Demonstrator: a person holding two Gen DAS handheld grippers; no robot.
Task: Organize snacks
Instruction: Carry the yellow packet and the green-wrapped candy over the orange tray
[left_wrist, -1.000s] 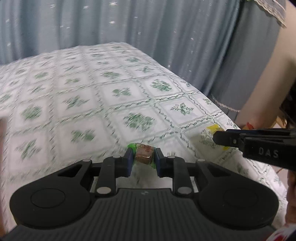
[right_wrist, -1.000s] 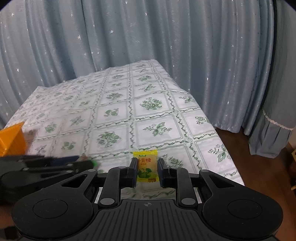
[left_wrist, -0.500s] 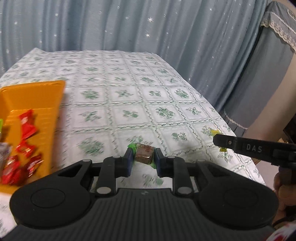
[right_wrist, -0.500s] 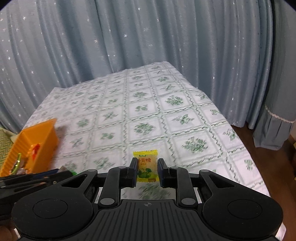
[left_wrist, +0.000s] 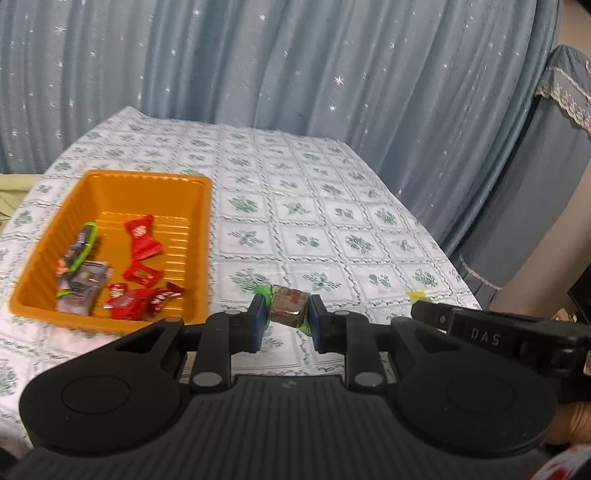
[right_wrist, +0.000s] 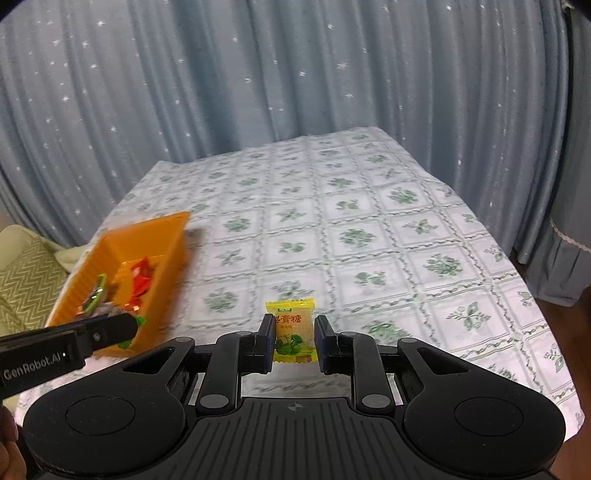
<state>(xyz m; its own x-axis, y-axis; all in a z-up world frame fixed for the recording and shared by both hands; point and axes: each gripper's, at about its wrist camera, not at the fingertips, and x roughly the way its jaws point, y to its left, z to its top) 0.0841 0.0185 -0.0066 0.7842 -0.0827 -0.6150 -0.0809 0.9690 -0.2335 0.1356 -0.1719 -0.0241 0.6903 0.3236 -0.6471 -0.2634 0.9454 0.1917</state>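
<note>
Both candies moved toward tray; "DAS", "GenRobot.AI".

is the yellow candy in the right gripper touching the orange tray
Apart. The right wrist view shows the yellow candy clamped in the right gripper, with bare tablecloth between it and the orange tray.

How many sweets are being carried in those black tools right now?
2. A brown sweet with green wrapper ends sits in the left tool; a yellow packet sits in the right tool. More sweets lie in the orange tray, not carried.
</note>
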